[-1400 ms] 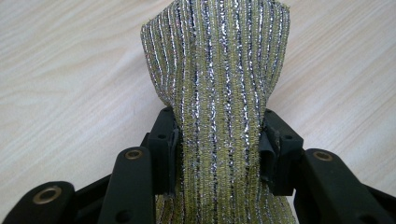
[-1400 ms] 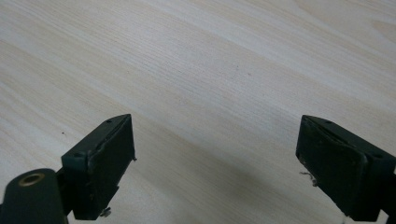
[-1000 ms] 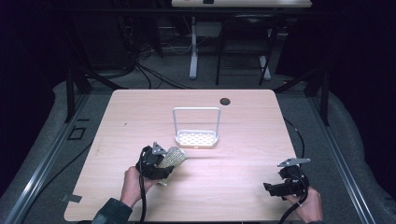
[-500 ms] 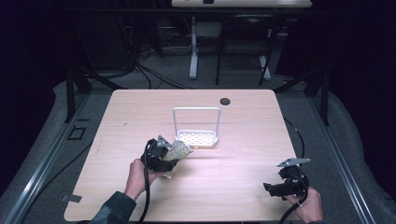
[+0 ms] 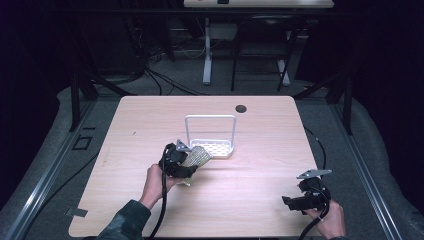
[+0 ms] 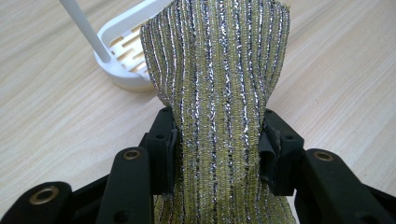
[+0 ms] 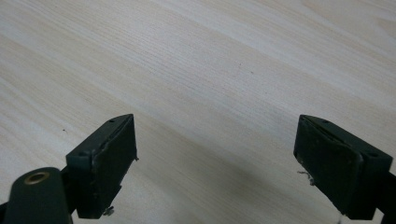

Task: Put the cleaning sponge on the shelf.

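Two grippers are over a wooden table (image 5: 250, 200). The left gripper (image 6: 217, 140) is clamped on a glittery yellow-green sponge (image 6: 219, 74), which sticks out past its fingertips, with a white rack (image 6: 121, 51) just beyond. The right gripper (image 7: 217, 158) has its fingers wide apart above bare wood, well away from the sponge.

The glittery striped cloth (image 6: 217, 93) hides most of the white rack (image 6: 122, 56), apparently.

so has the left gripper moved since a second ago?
Yes. The left gripper, shut on the sponge, has moved up the high view toward the white rack, which stayed put.
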`<state>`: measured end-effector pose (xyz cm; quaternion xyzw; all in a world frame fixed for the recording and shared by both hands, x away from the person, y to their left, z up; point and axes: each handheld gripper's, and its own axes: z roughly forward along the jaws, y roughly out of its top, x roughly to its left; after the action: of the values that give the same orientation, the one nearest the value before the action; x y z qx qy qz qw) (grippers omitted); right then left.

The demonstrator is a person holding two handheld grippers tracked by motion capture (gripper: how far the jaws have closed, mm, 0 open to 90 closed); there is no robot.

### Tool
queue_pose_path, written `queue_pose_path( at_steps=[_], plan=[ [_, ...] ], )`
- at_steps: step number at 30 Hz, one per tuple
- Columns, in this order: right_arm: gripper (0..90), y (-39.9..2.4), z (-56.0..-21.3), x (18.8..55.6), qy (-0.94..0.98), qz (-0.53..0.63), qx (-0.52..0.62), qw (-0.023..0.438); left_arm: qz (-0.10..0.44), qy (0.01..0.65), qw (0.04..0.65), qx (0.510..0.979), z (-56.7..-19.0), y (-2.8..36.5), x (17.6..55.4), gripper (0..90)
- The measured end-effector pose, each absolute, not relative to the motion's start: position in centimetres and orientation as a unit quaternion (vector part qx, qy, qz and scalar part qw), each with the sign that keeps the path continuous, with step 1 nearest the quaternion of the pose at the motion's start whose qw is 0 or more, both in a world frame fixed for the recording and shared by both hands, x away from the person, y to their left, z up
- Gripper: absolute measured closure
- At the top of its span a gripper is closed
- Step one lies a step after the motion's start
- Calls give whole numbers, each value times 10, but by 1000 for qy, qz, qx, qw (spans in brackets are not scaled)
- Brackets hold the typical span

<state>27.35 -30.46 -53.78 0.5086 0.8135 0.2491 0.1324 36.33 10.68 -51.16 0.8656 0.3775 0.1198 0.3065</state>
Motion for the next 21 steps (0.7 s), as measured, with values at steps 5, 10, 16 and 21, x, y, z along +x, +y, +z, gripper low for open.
queue_pose_path(
  at_steps=[5,10,16,21],
  plan=[
    [127,-304,-538,274,814,248,508,135,124,378,305,865,-511,105,366,539],
    [129,-304,-538,274,815,246,507,134,124,374,307,866,-511,102,369,541],
    [128,-305,-538,273,815,247,507,135,127,379,310,863,-512,95,375,541],
    [129,-304,-538,273,816,244,505,135,124,379,310,863,-513,92,378,539]
  ],
)
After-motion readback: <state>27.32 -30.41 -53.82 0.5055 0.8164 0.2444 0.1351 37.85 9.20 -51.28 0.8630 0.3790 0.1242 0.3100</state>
